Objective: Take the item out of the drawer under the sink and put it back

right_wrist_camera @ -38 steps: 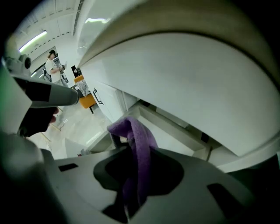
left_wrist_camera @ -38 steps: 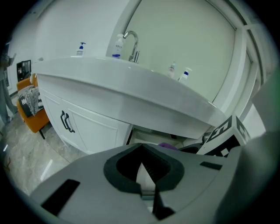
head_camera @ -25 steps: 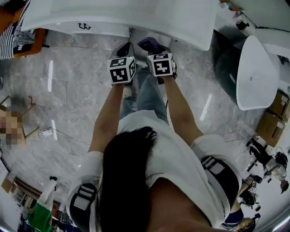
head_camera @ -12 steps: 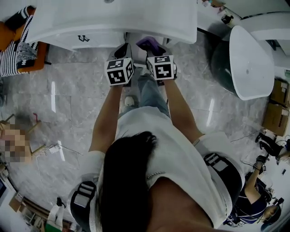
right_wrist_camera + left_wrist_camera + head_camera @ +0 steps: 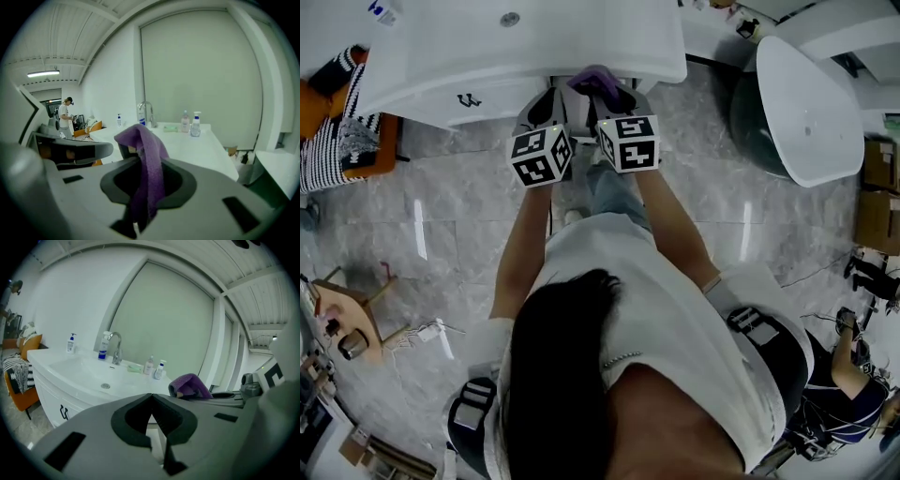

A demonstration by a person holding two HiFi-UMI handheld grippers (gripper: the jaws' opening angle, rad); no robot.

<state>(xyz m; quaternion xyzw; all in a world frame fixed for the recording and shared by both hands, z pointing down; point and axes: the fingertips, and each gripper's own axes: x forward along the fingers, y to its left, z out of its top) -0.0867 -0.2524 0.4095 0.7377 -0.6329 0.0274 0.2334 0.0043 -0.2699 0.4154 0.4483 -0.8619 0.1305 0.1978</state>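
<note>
A purple cloth [image 5: 596,81] hangs from my right gripper [image 5: 609,99], which is shut on it at the front edge of the white sink counter [image 5: 516,56]. In the right gripper view the cloth [image 5: 149,161] drapes over and down between the jaws of that gripper [image 5: 138,152]. My left gripper [image 5: 546,105] is close beside it on the left. Its jaws [image 5: 152,395] meet with nothing between them, and the cloth [image 5: 190,385] shows to their right. Below the counter, the cabinet front carries a dark handle [image 5: 470,98]. Whether a drawer stands open is hidden.
A faucet [image 5: 115,347] and several bottles [image 5: 155,367] stand at the back of the basin [image 5: 93,376]. An orange chair with a striped cloth [image 5: 337,141] is to the left, a white tub-like fixture [image 5: 806,103] to the right. Cardboard boxes [image 5: 877,192] lie far right.
Both grippers have risen side by side from below the counter to its front edge. The right one has kept the purple cloth in its jaws.
</note>
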